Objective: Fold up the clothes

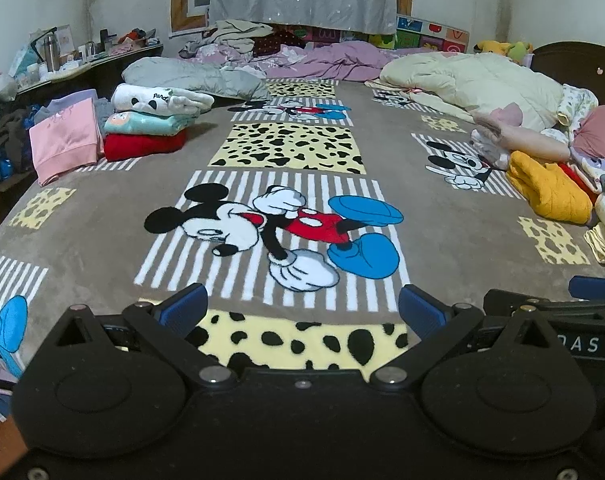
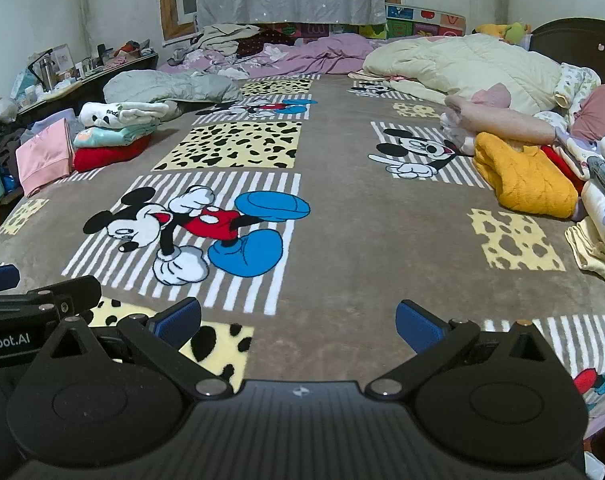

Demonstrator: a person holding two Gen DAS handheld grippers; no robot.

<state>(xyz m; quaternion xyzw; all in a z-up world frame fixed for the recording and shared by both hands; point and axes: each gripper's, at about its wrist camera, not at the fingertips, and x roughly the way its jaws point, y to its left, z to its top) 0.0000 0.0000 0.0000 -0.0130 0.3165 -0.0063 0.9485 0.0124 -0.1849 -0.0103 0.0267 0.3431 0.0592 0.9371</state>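
Both tongs, left (image 1: 302,310) and right (image 2: 298,322), hang side by side with jaws wide apart and nothing between them, poised over bare blanket (image 2: 354,232), probably cleared as the folding space. Unfolded clothes (image 2: 526,180) are heaped at three o'clock, within the right tongs' reach. Folded pieces (image 1: 146,128) are stacked at ten o'clock, out of the way.

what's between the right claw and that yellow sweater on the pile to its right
Nothing visible. Only bare blanket lies between the open right claw and the yellow sweater, which sits at the near edge of the unfolded pile.
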